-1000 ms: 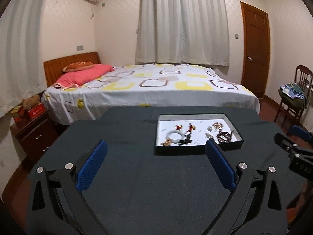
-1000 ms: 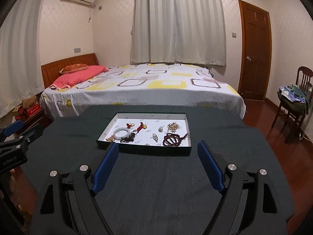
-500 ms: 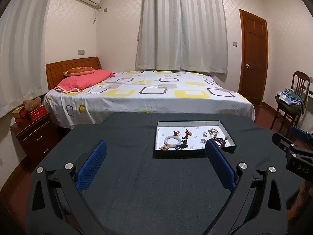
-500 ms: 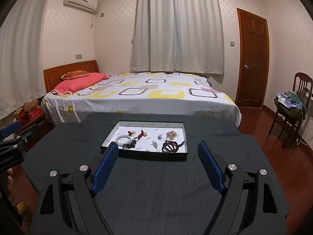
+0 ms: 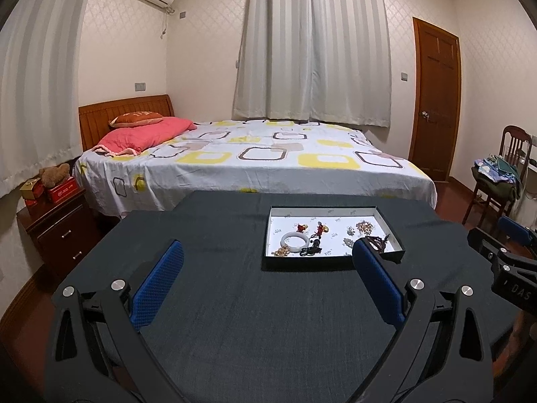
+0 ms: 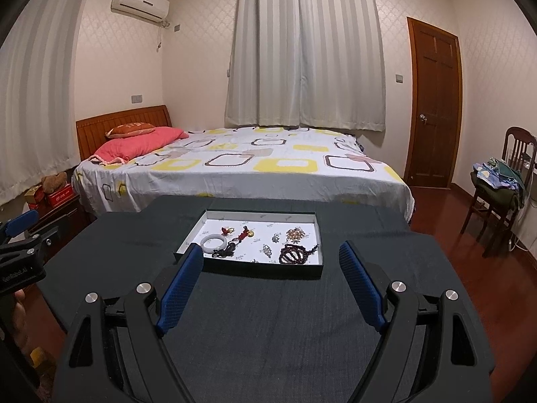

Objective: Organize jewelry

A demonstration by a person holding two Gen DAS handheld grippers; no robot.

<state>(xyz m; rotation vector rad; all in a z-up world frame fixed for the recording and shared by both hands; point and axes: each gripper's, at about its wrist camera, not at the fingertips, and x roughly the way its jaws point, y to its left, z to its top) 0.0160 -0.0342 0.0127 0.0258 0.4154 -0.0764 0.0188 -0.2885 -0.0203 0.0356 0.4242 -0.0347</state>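
1. Left wrist view: we had the left gripper [image 5: 266, 252] with fingers spread wide and nothing between them, low over the dark table [image 5: 214, 319].
2. The tray [image 5: 335, 263] sat on the table ahead and right of centre, jewelry loose on its white floor.
3. Left to right in the tray we saw a pale bangle [image 5: 295, 242], a dark cord piece [image 5: 310, 252], red charms [image 5: 321, 229], small metal pieces [image 5: 349, 241], a gold cluster [image 5: 365, 225] and a dark bead bracelet [image 5: 377, 242].
4. Our judgement: the bangle was rigid, smooth and likely brittle, so pinch across its rim. Beads and cord were limp and light; grab a bunched section. The small pieces looked fiddly and easy to drop.
5. Right wrist view: the right gripper [image 6: 270, 255] was likewise spread wide and empty, short of the tray's near wall.
6. Writing: "DAS" read on the right gripper body in the left view; the left gripper's label in the right view was too small for us to read reliably. Tray print was illegible.
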